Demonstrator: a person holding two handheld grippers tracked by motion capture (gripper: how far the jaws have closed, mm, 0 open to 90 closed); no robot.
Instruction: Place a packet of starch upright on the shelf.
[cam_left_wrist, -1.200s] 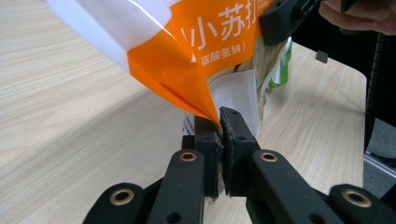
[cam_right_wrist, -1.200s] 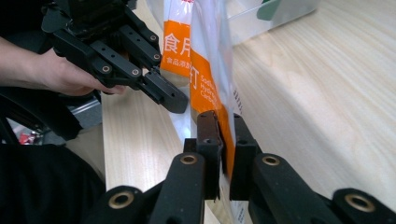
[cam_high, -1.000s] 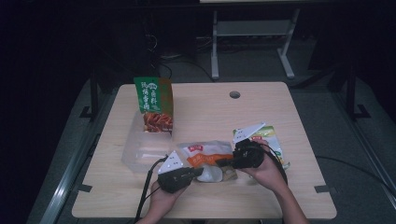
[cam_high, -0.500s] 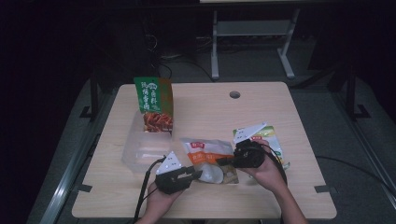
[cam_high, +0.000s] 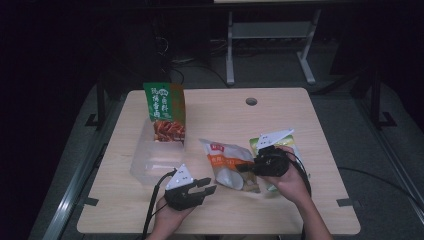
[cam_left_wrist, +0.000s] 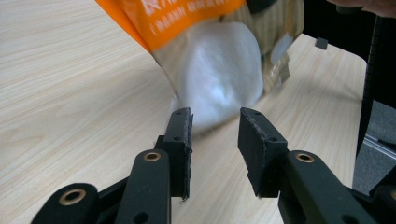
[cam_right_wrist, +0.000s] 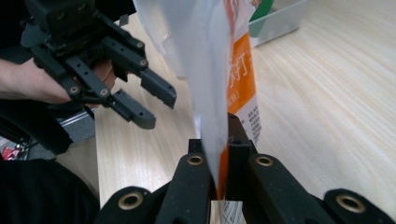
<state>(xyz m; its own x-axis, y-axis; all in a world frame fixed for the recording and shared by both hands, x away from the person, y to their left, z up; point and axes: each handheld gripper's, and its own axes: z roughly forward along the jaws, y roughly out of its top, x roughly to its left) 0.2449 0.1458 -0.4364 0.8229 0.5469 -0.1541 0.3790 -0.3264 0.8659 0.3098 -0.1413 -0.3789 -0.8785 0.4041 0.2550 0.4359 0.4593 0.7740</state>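
Here the right hand-held gripper (cam_high: 248, 167) is clamped on the edge of the orange-and-white snack bag (cam_high: 227, 165), which sits tilted above the counter (cam_high: 220, 112) near its front middle. The left hand-held gripper (cam_high: 204, 186) is just beside the bag's lower end, its jaws having just been opening, nothing between them. A green snack bag (cam_high: 164, 111) stands in a clear plastic bin (cam_high: 152, 160) to the left.
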